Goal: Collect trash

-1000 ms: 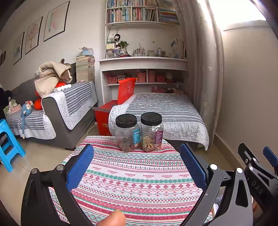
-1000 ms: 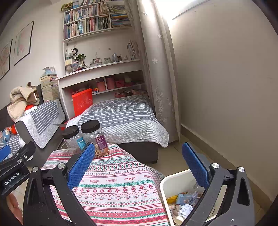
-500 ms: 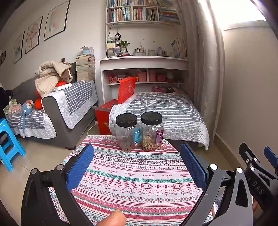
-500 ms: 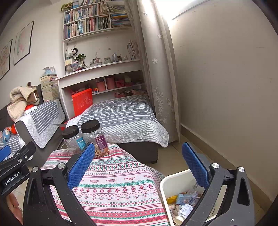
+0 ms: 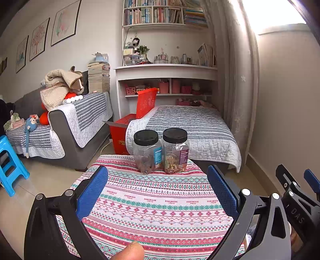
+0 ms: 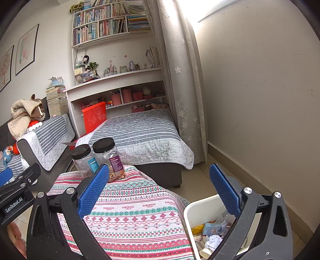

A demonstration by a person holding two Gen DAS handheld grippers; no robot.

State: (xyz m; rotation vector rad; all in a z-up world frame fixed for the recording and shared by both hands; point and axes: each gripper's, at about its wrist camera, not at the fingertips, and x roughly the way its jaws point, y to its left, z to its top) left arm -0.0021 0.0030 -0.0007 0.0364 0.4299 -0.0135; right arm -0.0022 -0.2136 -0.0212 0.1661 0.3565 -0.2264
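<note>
Trash (image 6: 212, 238) sits in a white bin (image 6: 202, 208) on the floor just beside the right edge of the table (image 5: 160, 210): crumpled white paper, a yellow wrapper, a pale blue packet and other scraps, piled together inside it. The table wears a striped red, green and white patterned cloth printed with the word HANDMADE, and the cloth shows no scraps on it.

The left gripper (image 5: 158, 188) hangs above the near side of the table with its blue pads spread wide apart and nothing between them. A fingertip (image 5: 128, 252) of the person shows at the bottom edge of that view. The right gripper (image 6: 157, 188) is likewise held wide apart and carries nothing; its right finger is over the bin, its left finger over the cloth.

At the far edge of the table stand two clear jars with black lids, upright and touching side by side: the left jar (image 5: 147, 153) has a blue label, the right jar (image 5: 176, 151) a purple one, and both hold some brownish contents at the bottom.

Beyond the table lies a bed (image 5: 190, 124) under a grey striped quilt, with a red box (image 5: 122, 136) at its corner. A grey sofa (image 5: 66, 128) runs along the left wall, a blue stool (image 5: 10, 166) stands near it, and white bookshelves (image 5: 166, 18) rise behind the bed beside a pale curtain (image 6: 180, 80).
</note>
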